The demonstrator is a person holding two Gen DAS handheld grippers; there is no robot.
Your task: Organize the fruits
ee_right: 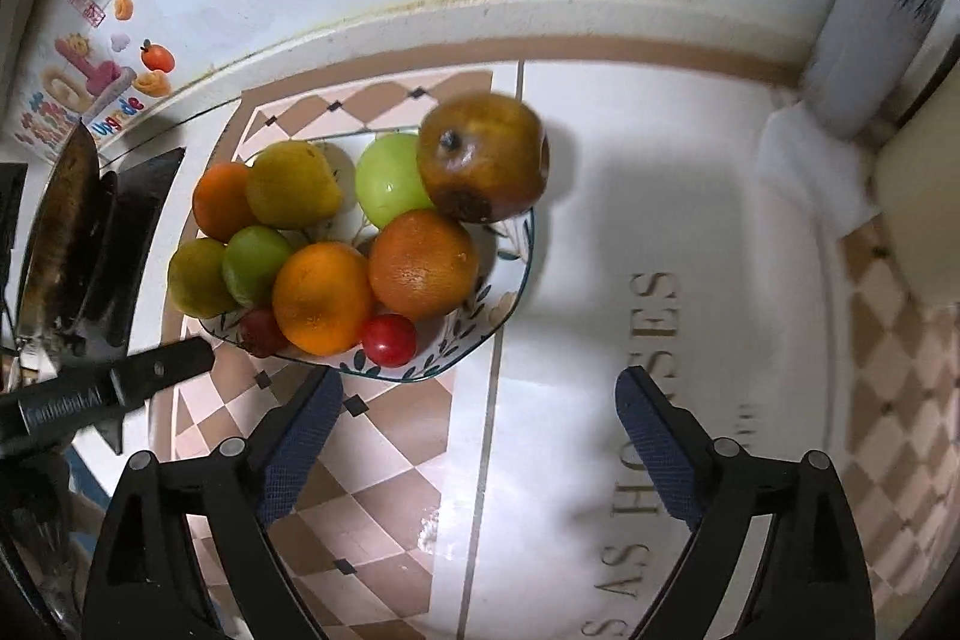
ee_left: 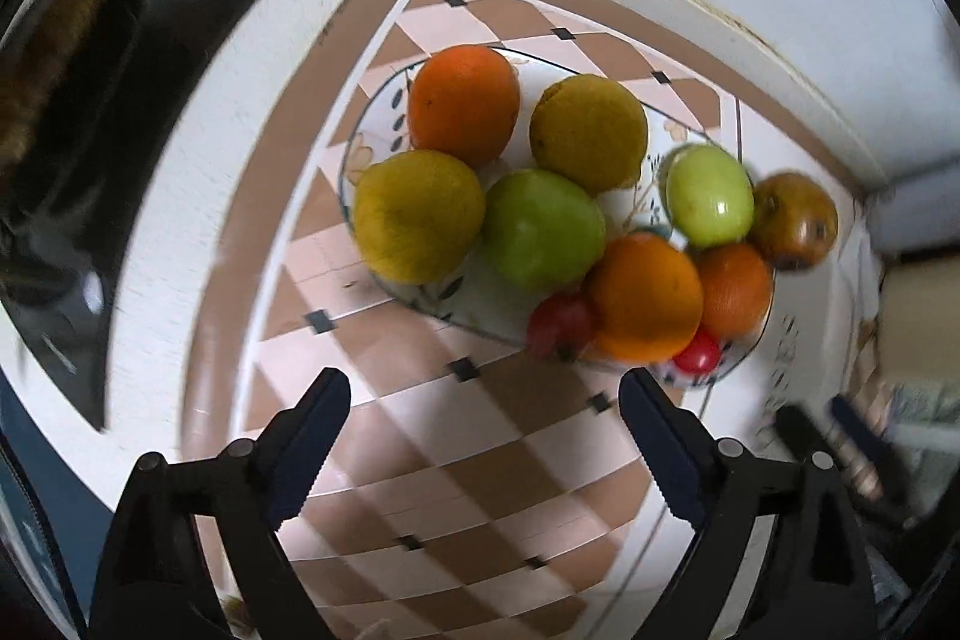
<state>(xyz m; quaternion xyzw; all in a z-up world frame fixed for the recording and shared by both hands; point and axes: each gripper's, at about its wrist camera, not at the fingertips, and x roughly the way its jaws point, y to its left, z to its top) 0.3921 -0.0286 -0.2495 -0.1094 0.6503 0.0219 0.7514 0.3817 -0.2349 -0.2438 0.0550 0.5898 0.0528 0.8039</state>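
Observation:
A patterned plate [ee_left: 384, 124] [ee_right: 510, 292] on the tiled counter holds several fruits: oranges [ee_left: 463, 103] [ee_right: 423, 263], yellow-green fruits [ee_left: 417, 215] [ee_right: 292, 184], green apples [ee_left: 542, 227] [ee_right: 390, 181] and small red fruits [ee_left: 698, 355] [ee_right: 389, 339]. A brown bruised apple [ee_left: 793, 218] [ee_right: 483, 157] sits at the plate's right edge, on top of the pile. My left gripper [ee_left: 485, 397] is open and empty above the counter, just in front of the plate. My right gripper [ee_right: 480, 397] is open and empty, in front of the plate's right end.
A dark pan and stove [ee_right: 66, 232] [ee_left: 138, 148] lie left of the plate. A white roll [ee_right: 864, 22] and a cream container [ee_right: 918, 220] stand at the right. The left gripper's finger [ee_right: 114, 391] shows in the right wrist view. A wall runs behind.

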